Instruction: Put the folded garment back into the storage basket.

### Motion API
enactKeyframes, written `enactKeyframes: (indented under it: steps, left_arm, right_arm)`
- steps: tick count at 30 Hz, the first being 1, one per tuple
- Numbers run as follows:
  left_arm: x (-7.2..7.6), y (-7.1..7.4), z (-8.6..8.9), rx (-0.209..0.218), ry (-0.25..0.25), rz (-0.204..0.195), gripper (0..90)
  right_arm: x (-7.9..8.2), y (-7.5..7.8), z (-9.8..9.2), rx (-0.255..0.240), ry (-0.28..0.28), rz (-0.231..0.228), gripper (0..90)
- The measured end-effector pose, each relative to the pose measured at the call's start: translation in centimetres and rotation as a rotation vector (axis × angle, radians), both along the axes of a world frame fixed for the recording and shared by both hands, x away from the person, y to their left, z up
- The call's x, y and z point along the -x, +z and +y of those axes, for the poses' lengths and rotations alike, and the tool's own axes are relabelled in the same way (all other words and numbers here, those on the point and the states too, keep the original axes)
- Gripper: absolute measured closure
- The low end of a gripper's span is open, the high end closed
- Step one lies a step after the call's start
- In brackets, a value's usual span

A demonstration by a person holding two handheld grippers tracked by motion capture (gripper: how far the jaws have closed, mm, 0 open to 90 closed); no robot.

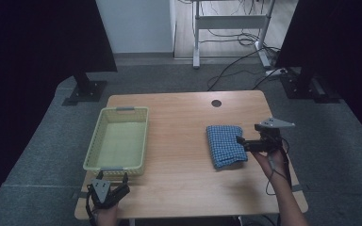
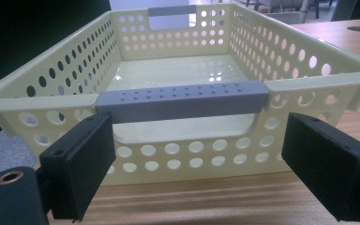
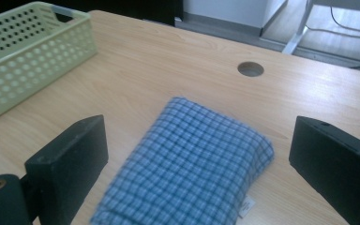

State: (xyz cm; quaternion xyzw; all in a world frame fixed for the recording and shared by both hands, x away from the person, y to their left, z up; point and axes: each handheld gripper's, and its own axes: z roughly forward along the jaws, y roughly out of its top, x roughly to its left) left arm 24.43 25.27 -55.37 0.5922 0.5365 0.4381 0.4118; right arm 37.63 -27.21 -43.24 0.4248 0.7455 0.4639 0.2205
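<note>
High view: a wooden table [image 1: 179,141] carries a pale yellow perforated basket [image 1: 104,127] at its 9 o'clock side and a folded blue checked cloth [image 1: 225,145] toward 3 o'clock, the two well apart. A round cable hole [image 1: 216,103] sits near the table's 12 o'clock edge.

Left gripper [image 1: 109,193] is held at the table's 7 o'clock corner, just beside the basket's near end. Left gripper view: its jaws stand spread wide, nothing between them, either side of the basket's grey handle bar [image 2: 183,99] but short of it; no contact is visible. The basket's interior appears empty.

Right gripper [image 1: 241,142] is at the cloth's 3 o'clock edge, held by the person's right hand [image 1: 269,160]. Right gripper view: the jaws are spread, with the cloth [image 3: 192,164] lying flat on the table between and ahead of them, not pinched. A small white tag [image 3: 246,206] shows at the cloth's near edge. Whether the jaw tips touch the cloth cannot be told.
</note>
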Motion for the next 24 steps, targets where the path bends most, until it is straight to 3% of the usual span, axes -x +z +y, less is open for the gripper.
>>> enactKeyframes:
  steps: [7,13,24]
  left_arm:
    - [0.0,0.0,0.0,-0.001,0.001,0.001,10.0]
    - [0.0,0.0,0.0,0.000,0.000,0.001,10.0]
    - [0.0,0.0,0.0,0.003,-0.001,0.000,10.0]
  right_arm:
    - [-2.8,-1.5,-0.3,-0.001,-0.038,0.076,5.4]
    - [-5.2,-3.5,-0.5,-0.001,-0.060,0.182,5.7]
    - [-7.9,-6.6,0.3,0.017,-0.079,0.315,6.5]
